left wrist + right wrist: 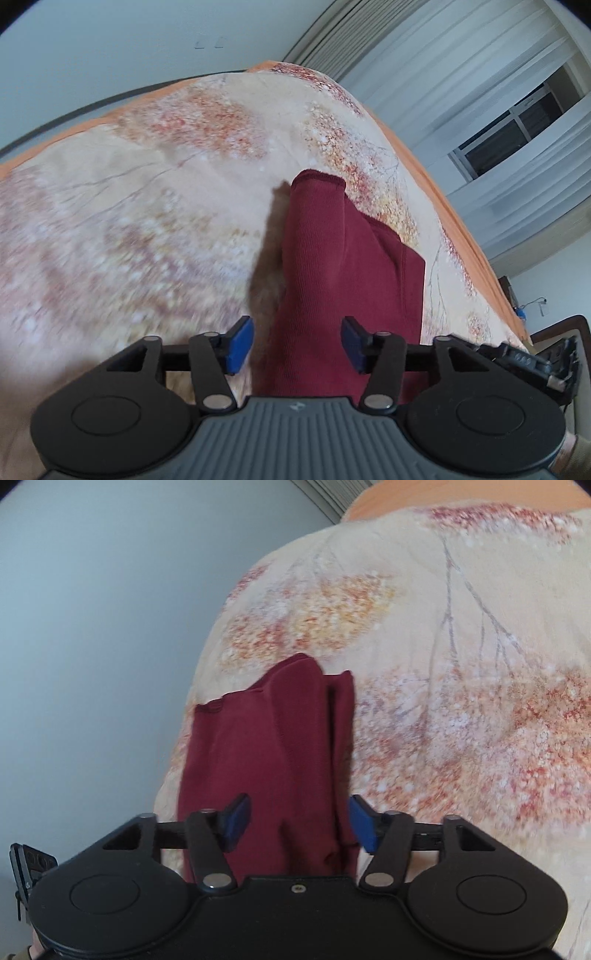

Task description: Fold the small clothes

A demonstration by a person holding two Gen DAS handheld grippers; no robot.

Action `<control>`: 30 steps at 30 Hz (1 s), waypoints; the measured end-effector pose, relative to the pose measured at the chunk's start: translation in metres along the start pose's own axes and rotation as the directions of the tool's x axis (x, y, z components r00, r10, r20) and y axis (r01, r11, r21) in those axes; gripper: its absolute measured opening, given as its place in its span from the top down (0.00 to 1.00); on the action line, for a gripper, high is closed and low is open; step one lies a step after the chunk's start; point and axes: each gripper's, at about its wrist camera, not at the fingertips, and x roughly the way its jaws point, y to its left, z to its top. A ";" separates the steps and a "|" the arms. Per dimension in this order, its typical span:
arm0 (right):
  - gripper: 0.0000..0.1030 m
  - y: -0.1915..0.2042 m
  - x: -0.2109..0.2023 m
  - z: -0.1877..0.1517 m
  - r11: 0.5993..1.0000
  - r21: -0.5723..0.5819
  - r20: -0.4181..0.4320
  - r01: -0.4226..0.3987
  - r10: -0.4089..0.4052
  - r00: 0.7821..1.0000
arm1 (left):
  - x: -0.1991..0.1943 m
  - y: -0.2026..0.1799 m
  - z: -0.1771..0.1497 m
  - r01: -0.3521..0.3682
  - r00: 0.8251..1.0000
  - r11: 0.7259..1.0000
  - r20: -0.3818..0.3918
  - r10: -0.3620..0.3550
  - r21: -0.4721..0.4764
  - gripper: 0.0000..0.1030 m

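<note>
A dark red ribbed garment [332, 266] lies in a long folded strip on the floral bedspread [147, 203]. It also shows in the right wrist view [273, 746]. My left gripper [297, 345] is open, its blue pads apart on either side of the near end of the cloth. My right gripper [299, 823] is open too, its blue pads either side of the cloth's other end. I cannot tell whether the pads touch the cloth. The nearest part of the garment is hidden under each gripper body.
The bedspread [461, 646] has an orange border [436, 177] along the bed's edge. White curtains and a window [517, 129] stand to the right. A pale wall [92, 646] is beyond the bed. The other gripper [546, 365] shows at the right edge.
</note>
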 end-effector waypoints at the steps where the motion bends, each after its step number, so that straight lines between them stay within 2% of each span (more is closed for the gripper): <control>1: 0.34 0.008 -0.005 -0.002 1.000 -0.008 -0.001 -0.008 0.008 1.000 | -0.011 -0.001 -0.008 -0.008 1.000 1.000 0.007 0.008 -0.004 0.36; 3: 0.32 0.025 -0.014 -0.006 1.000 -0.014 -0.009 -0.018 0.018 1.000 | -0.033 -0.004 -0.023 -0.020 1.000 0.999 0.020 0.020 -0.028 0.26; 8: 0.17 0.078 -0.047 -0.015 0.996 -0.087 -0.026 -0.034 0.031 0.999 | -0.084 -0.013 -0.048 -0.054 0.997 0.993 0.058 0.060 -0.109 0.14; 11: 0.11 0.111 -0.069 -0.020 0.984 -0.179 -0.018 0.002 -0.005 1.000 | -0.111 -0.023 -0.057 -0.058 0.994 0.988 0.080 0.070 -0.145 0.07; 15: 0.04 0.143 -0.104 -0.029 0.961 -0.260 0.013 0.095 -0.095 0.995 | -0.135 -0.047 -0.058 -0.119 0.990 0.982 0.064 0.130 -0.146 0.04; 19: 0.01 0.166 -0.146 -0.032 0.949 -0.275 0.070 0.154 -0.140 0.988 | -0.152 -0.085 -0.054 -0.166 0.986 0.984 0.014 0.168 -0.066 0.04; 25: 0.01 0.200 -0.197 -0.042 0.923 -0.309 0.111 0.230 -0.205 0.972 | -0.180 -0.148 -0.058 -0.180 0.983 0.977 0.057 0.174 0.113 0.01; 30: 0.01 0.215 -0.222 -0.061 0.885 -0.374 0.161 0.278 -0.234 0.959 | -0.193 -0.184 -0.057 -0.199 0.979 0.959 0.083 0.186 0.202 0.01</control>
